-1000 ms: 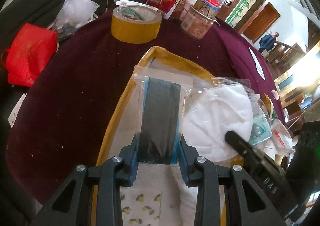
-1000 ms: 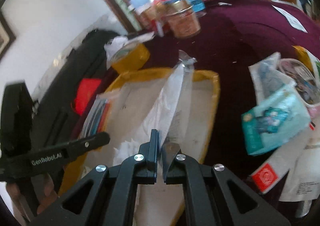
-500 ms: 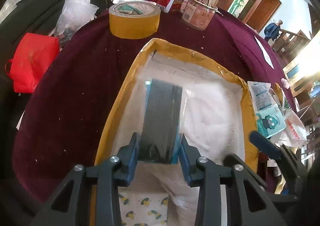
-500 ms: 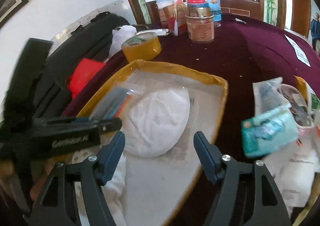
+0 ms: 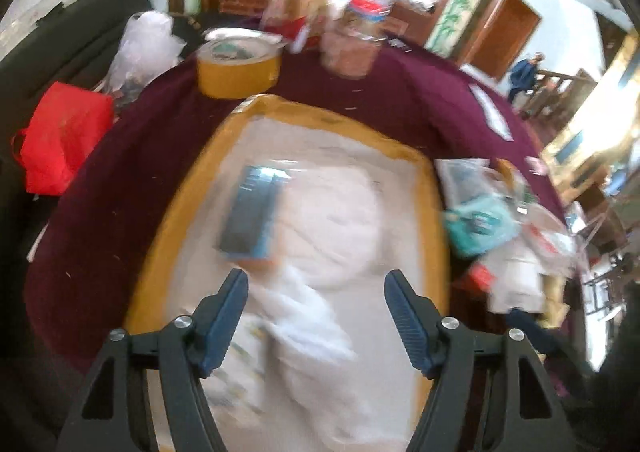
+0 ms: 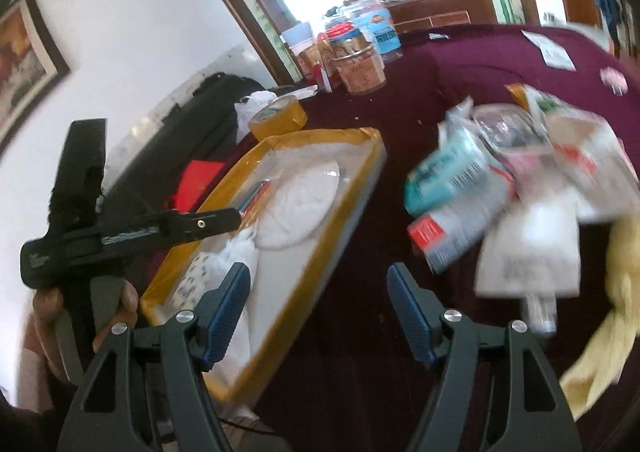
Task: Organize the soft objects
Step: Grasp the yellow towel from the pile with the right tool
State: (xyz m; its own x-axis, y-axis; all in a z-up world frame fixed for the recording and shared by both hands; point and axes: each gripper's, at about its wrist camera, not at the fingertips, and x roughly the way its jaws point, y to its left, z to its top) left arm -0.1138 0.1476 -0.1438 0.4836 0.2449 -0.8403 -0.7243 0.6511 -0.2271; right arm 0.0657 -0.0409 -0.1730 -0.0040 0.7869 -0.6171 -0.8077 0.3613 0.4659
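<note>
Left gripper (image 5: 316,316): my jaws are opening, nothing between the pads; it hangs over the near end of the tray.
Right gripper (image 6: 318,312): my jaws stand wide apart and empty, above the tray's right rim and the maroon tablecloth (image 6: 460,75).
Tray (image 5: 434,187): yellow-edged, shallow, white inside; it already holds sorted goods.
Dark packet (image 5: 250,221): flat, in a clear sleeve, lying in the tray's left half, apart from my pads. Judged light and fairly stiff, the film slippery.
White pad (image 6: 298,203): round, wrapped in clear film, in the tray beside the dark packet. Judged soft and very light.
Unsorted pile (image 6: 520,187): right of the tray on the cloth, blurred; overlapping pouches and papers.
Teal pack (image 6: 436,175): at the pile's left edge, nearest the tray. Judged a soft tissue-type pack, light, compressible, with a slick wrapper.
Hold advised: across the teal pack's short width, near the middle, so the film does not slide out; a corner pinch would let it droop and swing.
Yellow cloth (image 6: 600,336): at the far right, limp; best taken at a bunched fold.
Risk: lifting one pouch may drag its neighbours, since they overlap.
Not for sorting: tape roll (image 5: 238,65) and jars (image 6: 360,67) beyond the tray, well apart from the pile.
</note>
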